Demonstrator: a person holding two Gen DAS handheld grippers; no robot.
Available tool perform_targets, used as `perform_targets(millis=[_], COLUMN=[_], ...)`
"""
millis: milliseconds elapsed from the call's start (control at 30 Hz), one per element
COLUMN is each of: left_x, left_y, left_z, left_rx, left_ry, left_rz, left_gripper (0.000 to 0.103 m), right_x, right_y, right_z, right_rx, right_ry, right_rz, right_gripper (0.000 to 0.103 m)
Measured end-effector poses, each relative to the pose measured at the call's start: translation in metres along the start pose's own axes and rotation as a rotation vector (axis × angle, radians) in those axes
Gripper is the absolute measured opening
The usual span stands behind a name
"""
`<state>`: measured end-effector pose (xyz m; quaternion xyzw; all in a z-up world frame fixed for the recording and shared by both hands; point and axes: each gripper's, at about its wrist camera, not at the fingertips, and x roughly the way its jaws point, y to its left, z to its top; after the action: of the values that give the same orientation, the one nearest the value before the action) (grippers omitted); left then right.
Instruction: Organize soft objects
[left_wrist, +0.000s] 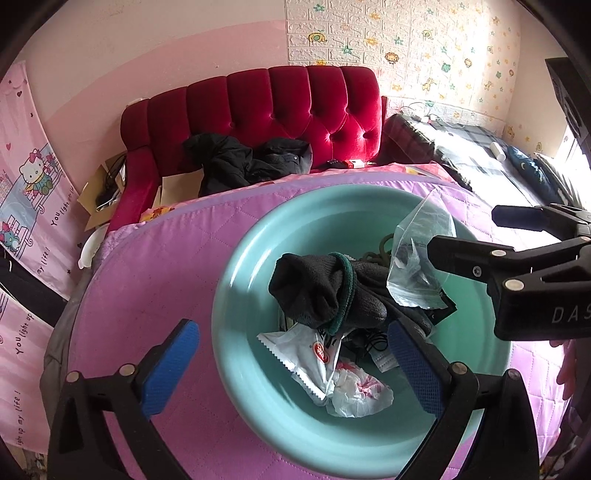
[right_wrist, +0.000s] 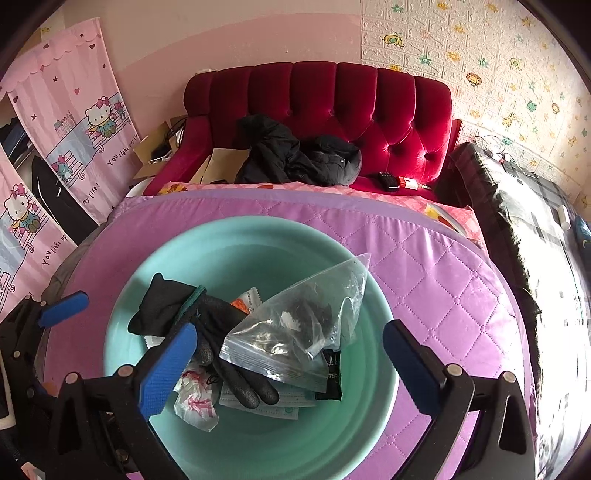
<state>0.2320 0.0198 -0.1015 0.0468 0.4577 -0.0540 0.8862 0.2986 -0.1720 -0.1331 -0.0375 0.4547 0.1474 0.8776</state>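
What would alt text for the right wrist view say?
An open right gripper hovers over a teal basin on a purple quilt, holding a black glove, clear plastic bag and crumpled wrappers. Behind stands a red sofa.

**A child's bedroom in a home**

This is a lived-in bedroom. A quilted purple bed cover (right_wrist: 424, 280) fills the middle of both views, with a second bed under a dark plaid blanket (right_wrist: 517, 206) at three o'clock. At twelve o'clock stands a tufted red velvet sofa (right_wrist: 354, 107) with a black jacket (right_wrist: 295, 155) thrown on its seat. The wall at one o'clock is clad in white foam brick panels printed with cartoon animals and stars (right_wrist: 480, 74). At nine o'clock hang pink cartoon-cat curtains (right_wrist: 74, 122) lettered "You light up my life!". The wall behind the sofa is painted pink.
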Motion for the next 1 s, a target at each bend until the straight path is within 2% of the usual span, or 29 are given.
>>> perform_targets(millis=[300, 1000], left_x=[-0.033, -0.096], left_y=[-0.009, -0.030], left_z=[-0.013, -0.054], left_rx=[0.009, -0.022], left_ry=[-0.024, -0.050], left_rz=[0.062, 0.107], left_gripper=[0.103, 0.103], right_x=[-0.035, -0.115], right_y=[0.001, 0.005], right_z=[-0.021, -0.078], right_rx=[0.010, 0.006], right_ry=[-0.010, -0.043], right_rz=[0.002, -0.019], right_gripper=[0.103, 0.103])
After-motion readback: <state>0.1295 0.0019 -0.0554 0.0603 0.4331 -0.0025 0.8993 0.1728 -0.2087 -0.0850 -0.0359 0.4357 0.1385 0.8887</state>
